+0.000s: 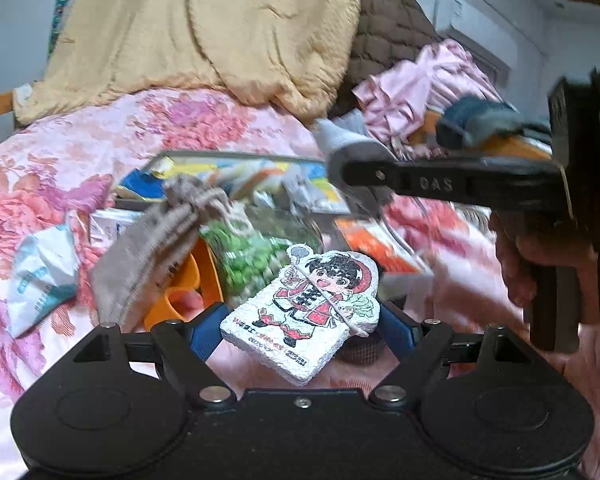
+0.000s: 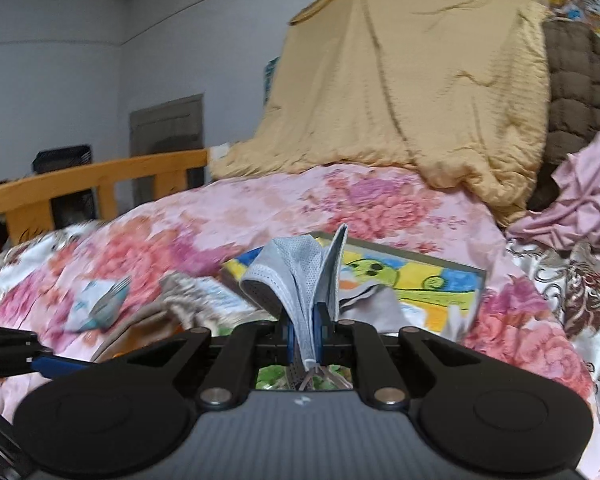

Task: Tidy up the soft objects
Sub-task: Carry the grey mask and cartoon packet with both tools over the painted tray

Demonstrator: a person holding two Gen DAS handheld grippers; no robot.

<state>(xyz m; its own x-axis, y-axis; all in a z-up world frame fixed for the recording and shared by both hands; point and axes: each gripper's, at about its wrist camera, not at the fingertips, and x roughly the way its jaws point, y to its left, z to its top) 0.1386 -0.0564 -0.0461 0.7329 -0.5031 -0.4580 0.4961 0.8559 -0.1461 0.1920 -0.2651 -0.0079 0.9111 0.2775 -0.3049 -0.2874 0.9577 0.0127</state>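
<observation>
Floral bedspread (image 2: 307, 204), left hand-held gripper (image 1: 300, 320) clamping cartoon sponge (image 1: 303, 320), right hand-held gripper (image 2: 304, 332) pinching grey mask (image 2: 300, 280)

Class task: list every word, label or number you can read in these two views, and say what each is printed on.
"OAS": raised letters on the black finger arm of the right gripper, left wrist view.
White cartoon-figure foam pad: red and blue print along its lower edge, too small to read.
Crumpled white-and-teal packet: print blurred.

Floral bed (image 2: 339, 200) bears yellow quilt (image 2: 419, 80), picture frame (image 2: 419, 276)
</observation>
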